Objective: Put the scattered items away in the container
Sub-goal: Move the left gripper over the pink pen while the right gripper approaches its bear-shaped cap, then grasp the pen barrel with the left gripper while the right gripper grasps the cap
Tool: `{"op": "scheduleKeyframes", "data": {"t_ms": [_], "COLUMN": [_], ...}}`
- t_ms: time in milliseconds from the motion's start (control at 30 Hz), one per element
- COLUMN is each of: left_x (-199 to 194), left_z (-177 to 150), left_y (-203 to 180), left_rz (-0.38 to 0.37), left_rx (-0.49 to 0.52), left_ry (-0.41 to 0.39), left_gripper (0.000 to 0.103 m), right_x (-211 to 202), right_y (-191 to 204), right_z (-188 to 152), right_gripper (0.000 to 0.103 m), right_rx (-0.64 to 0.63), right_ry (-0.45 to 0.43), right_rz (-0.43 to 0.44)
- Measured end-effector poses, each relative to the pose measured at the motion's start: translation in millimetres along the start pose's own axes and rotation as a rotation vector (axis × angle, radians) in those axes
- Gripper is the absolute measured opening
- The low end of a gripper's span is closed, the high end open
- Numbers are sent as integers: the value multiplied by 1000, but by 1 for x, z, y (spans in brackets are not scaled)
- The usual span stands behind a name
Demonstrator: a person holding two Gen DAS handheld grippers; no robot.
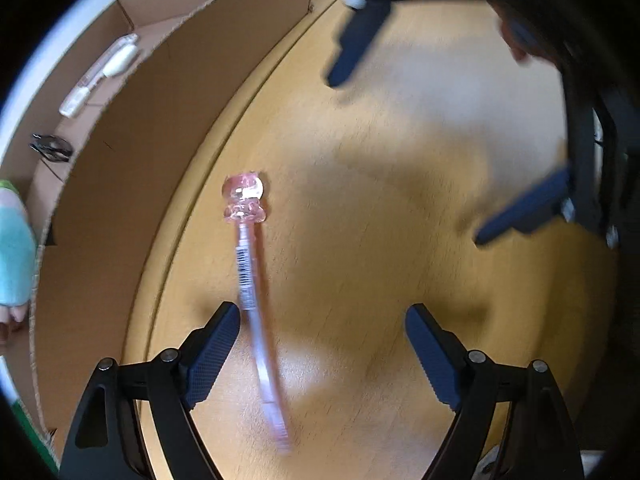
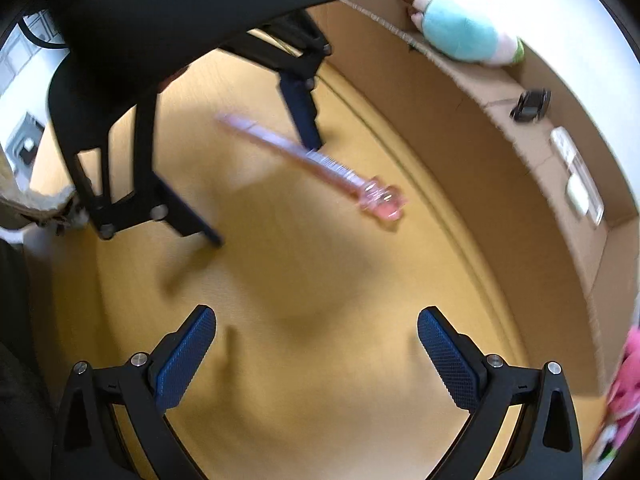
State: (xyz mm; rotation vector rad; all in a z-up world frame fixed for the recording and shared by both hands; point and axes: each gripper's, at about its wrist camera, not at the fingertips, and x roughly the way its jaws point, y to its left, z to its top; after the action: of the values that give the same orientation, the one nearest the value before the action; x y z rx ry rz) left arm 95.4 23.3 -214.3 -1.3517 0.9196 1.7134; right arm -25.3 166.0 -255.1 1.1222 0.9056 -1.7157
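The left gripper (image 1: 322,340) is hovering over the wooden table (image 1: 380,200), pointing steeply down, with its jaws standing wide apart and nothing pressed between the pads; the pink pen (image 1: 250,280) is lying flat on the table just inside the left-hand finger (image 1: 212,352), running from lower centre up to its ornamental cap at mid-frame, apparently not yet gripped. The spread is judged to be in readiness to straddle the slim barrel. The right gripper (image 2: 316,356) is likewise holding its jaws apart and empty above bare table at the bottom of the right wrist view, well clear of the pen, probably so as not to obstruct the other hand. The cardboard box (image 1: 132,184) is standing along the left of the left wrist view, already holding a white packaged item (image 1: 100,76), a black clip (image 1: 52,148) and a turquoise plush toy (image 2: 464,36); a pink object (image 2: 628,380) is showing at the right edge, too blurred to identify
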Motion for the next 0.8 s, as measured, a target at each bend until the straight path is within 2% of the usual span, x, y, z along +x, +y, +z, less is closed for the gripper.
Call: {"op": "scheduleKeyframes", "data": {"t_ms": [133,267,333,400,467,533,667,700,733,800], "left_x": [-5,-9,-10,-11,-16,-21,-27,-29,-29,-32], "left_z": [-21,-39,-47,-55,-62,-66,-69,-70,-70,-72], "left_y": [-5,-5,-6,-4,-4,-11,-23,-25,-27,-33], "left_rz": [2,-33,-50,-68,-66,-72,-79,-80,-81,-86], "left_rx": [-19,-50,-67,-109,-128,-103,-71,-71,-70,-57], "left_ry": [33,67,72,72,59,46,36,34,33,29], "left_gripper": [85,85,84,83,75,59,46,41,37,27], "right_x": [3,6,15,7,5,6,8,10,12,13], "right_y": [-3,18,12,32,38,38,51,53,54,59], "right_z": [19,30,40,43,47,49,36,35,33,28], "right_gripper": [101,100,99,98,100,101,101,96,96,96], "right_rx": [-203,-413,-467,-494,-480,-466,-550,-549,-541,-554], "right_ry": [-20,-42,-41,-46,-40,-45,-28,-8,16,22], "right_rz": [-11,29,41,75,85,90,72,91,114,98]}}
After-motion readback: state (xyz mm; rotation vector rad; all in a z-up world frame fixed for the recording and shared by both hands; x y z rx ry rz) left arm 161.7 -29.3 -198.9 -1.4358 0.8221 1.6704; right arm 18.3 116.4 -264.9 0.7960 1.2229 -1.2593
